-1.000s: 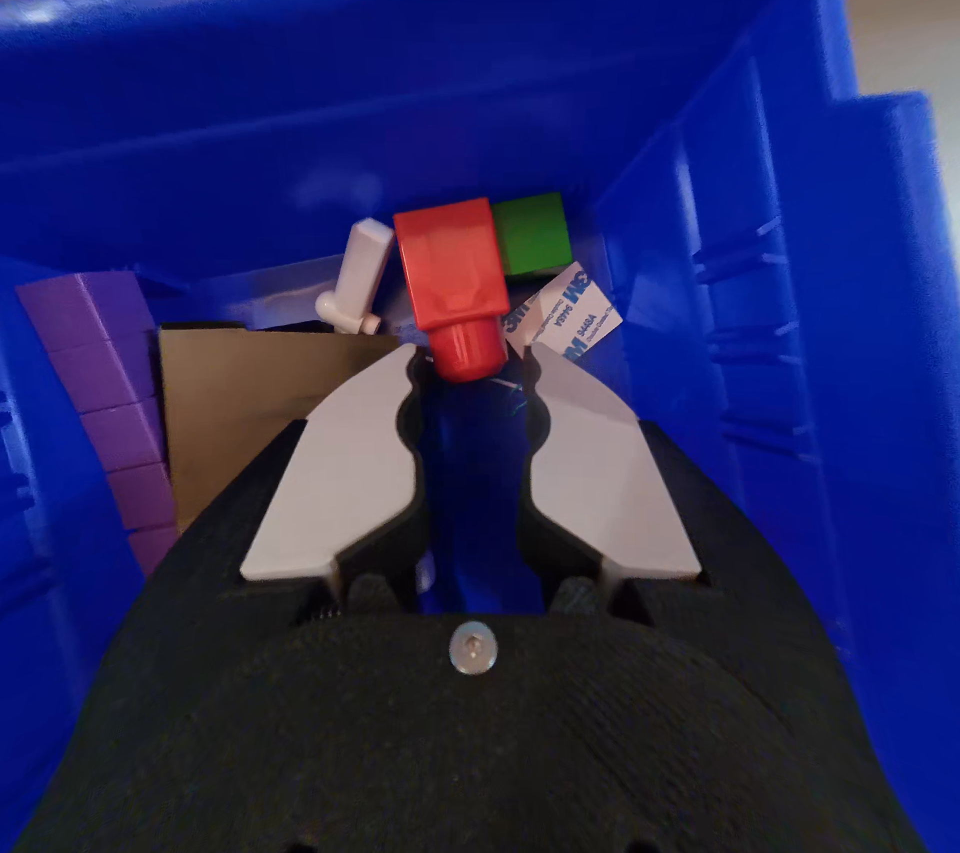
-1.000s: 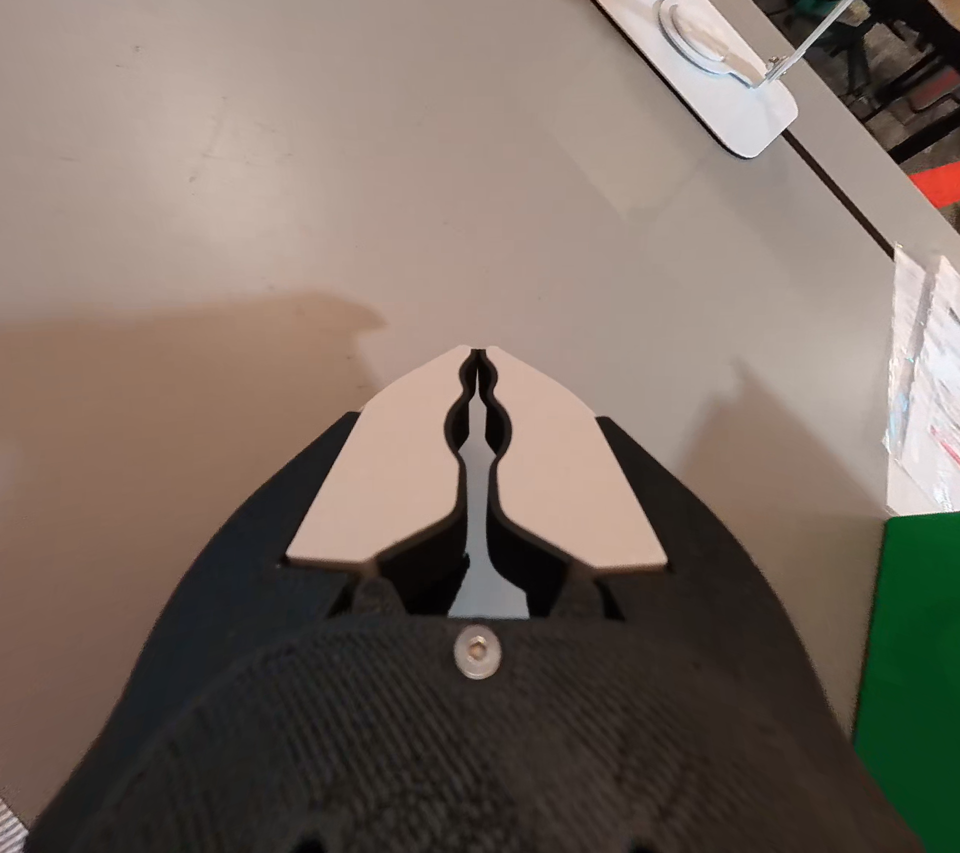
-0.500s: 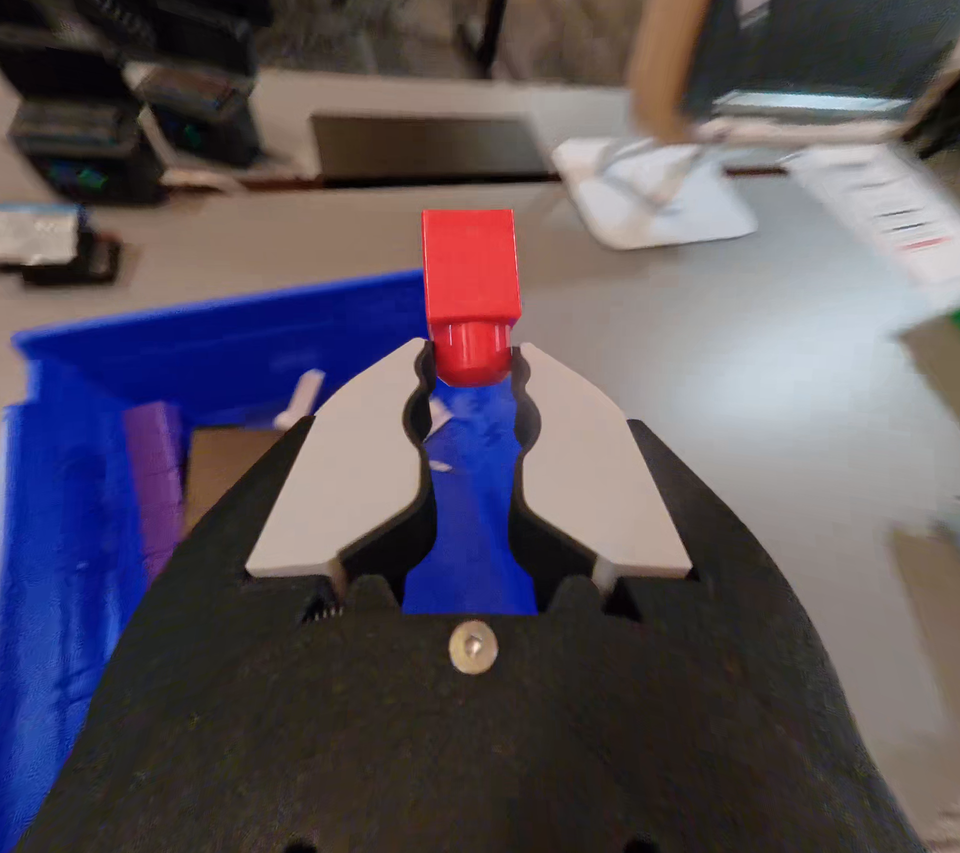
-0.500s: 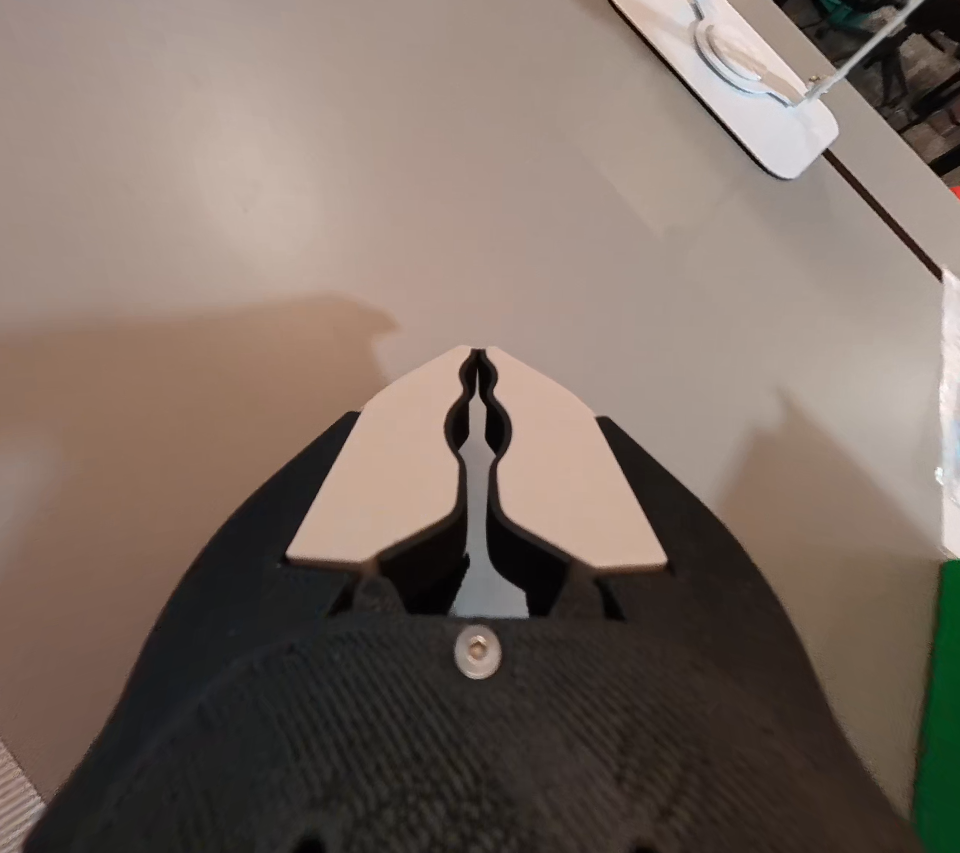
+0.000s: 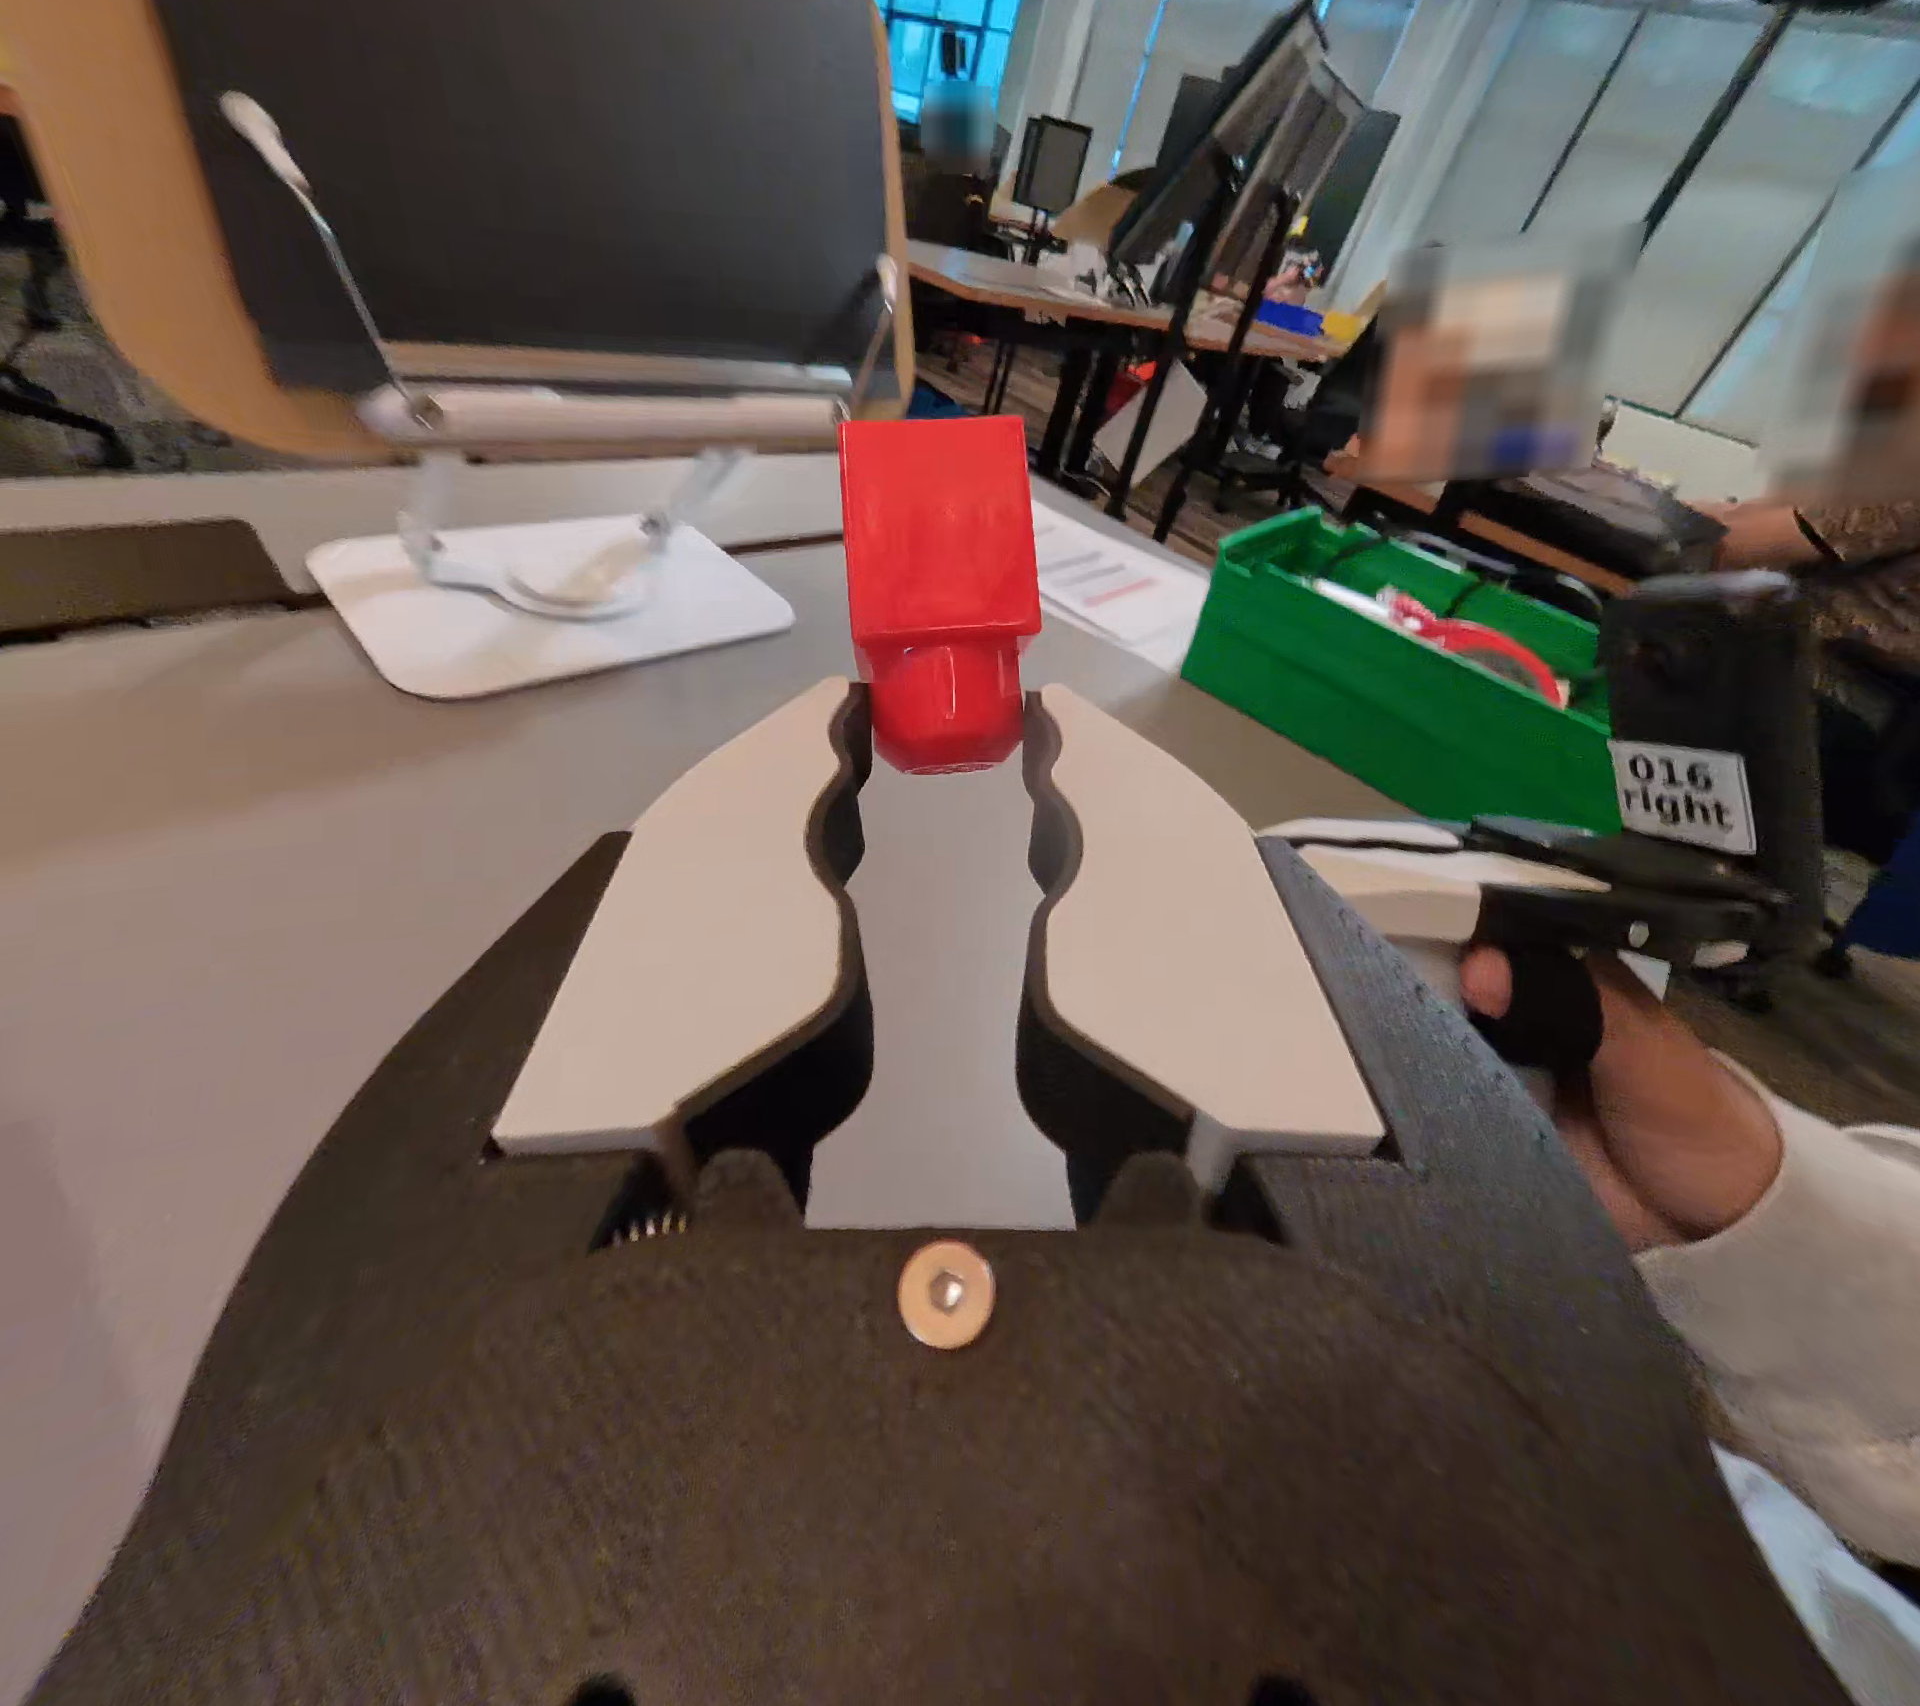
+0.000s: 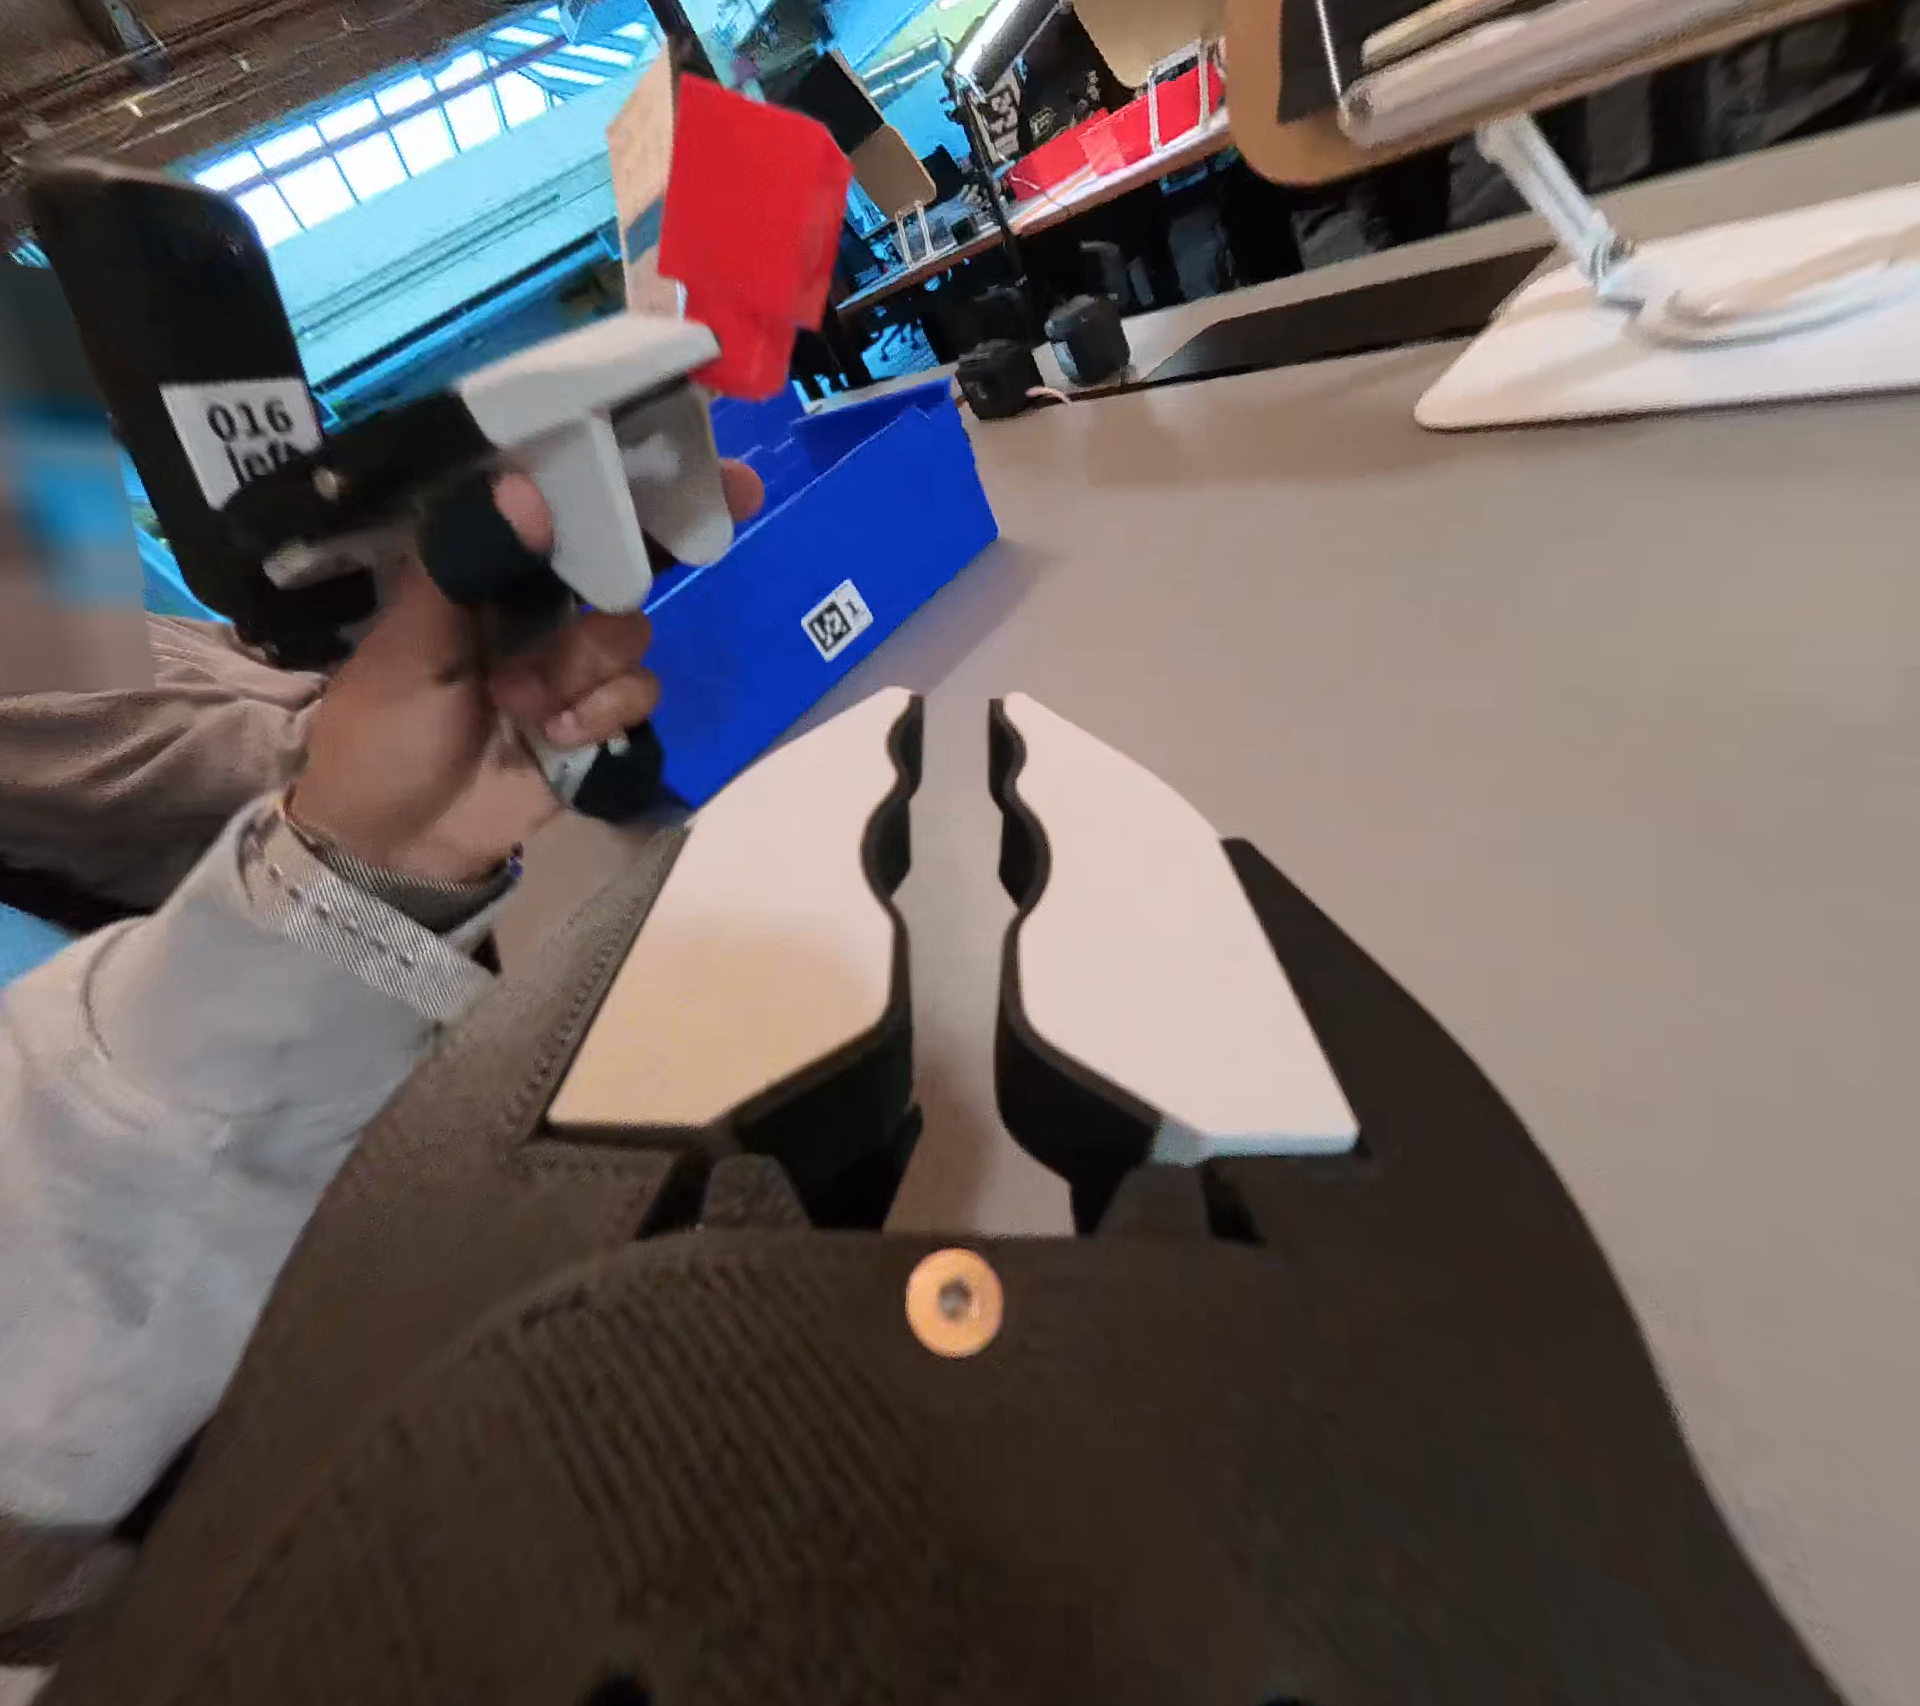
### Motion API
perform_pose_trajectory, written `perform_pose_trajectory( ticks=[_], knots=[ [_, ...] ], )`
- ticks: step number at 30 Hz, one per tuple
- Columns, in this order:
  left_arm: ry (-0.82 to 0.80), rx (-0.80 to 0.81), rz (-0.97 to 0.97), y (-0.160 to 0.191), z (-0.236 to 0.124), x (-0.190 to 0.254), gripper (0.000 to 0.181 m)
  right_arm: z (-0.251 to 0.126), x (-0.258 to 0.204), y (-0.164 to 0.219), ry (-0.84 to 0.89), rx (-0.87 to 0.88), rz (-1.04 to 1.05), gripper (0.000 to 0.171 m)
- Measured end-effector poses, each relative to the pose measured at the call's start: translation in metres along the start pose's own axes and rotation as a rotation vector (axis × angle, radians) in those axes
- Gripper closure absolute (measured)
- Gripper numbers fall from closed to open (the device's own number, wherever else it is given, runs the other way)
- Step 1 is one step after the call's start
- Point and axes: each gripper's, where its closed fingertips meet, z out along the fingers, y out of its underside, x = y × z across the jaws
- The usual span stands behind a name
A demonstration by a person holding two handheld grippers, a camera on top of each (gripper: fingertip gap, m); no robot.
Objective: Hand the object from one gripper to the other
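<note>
Red block (image 5: 935, 544) with a round stub at its base is pinched by the stub between the left gripper (image 5: 940, 711) fingertips, held in the air above the grey table (image 5: 260, 825). Right gripper (image 6: 954, 706) is low over the table, jaws slightly parted, nothing between them. Blue bin (image 6: 831, 513) sits near the table's left edge, below the block; green bin (image 5: 1382, 669) toward the right edge. White stand base (image 5: 551, 607) at the far edge.

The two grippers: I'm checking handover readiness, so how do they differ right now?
The left gripper is shut on the red block's round stub; the right gripper holds nothing, its jaws slightly apart. The left is raised above the blue bin; the right sits low over the table. Both have white fingers on black bodies.
</note>
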Motion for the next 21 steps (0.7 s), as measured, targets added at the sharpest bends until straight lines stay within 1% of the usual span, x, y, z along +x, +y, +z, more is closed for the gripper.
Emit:
perform_pose_trajectory(
  ticks=[1,3,4,6,7,10,12,14,17,19,21],
  knots=[
    [0.006,-0.009,0.014,0.016,0.003,0.008,0.154,-0.006,0.006,0.006,0.013,-0.002,0.012,0.155],
    [0.02,-0.035,0.076,0.041,0.009,0.021,0.153,-0.013,0.019,0.012,0.025,0.027,0.093,0.143],
    [0.022,-0.043,0.113,0.05,0.012,0.027,0.154,-0.013,0.021,0.01,-0.004,0.055,0.176,0.138],
    [0.028,-0.039,0.177,0.061,0.016,0.037,0.154,-0.01,0.019,0.006,-0.082,0.098,0.313,0.119],
    [0.028,-0.039,0.192,0.064,0.019,0.042,0.154,-0.008,0.016,0.005,-0.111,0.11,0.329,0.115],
    [0.014,-0.064,0.226,0.073,0.025,0.047,0.154,-0.005,0.007,0.003,-0.122,0.117,0.241,0.109],
    [0.019,-0.086,0.249,0.083,0.027,0.052,0.154,-0.004,0.006,0.0,-0.108,0.121,0.201,0.11],
    [0.019,-0.107,0.292,0.092,0.028,0.056,0.154,-0.004,0.007,-0.001,-0.114,0.121,0.204,0.113],
    [0.018,-0.127,0.362,0.099,0.03,0.062,0.154,-0.004,0.011,0.003,-0.115,0.108,0.239,0.122],
    [0.025,-0.138,0.374,0.103,0.031,0.063,0.154,-0.004,0.014,0.006,-0.106,0.092,0.257,0.136],
    [0.031,-0.138,0.364,0.104,0.031,0.063,0.154,-0.004,0.015,0.008,-0.109,0.085,0.26,0.136]
  ],
)
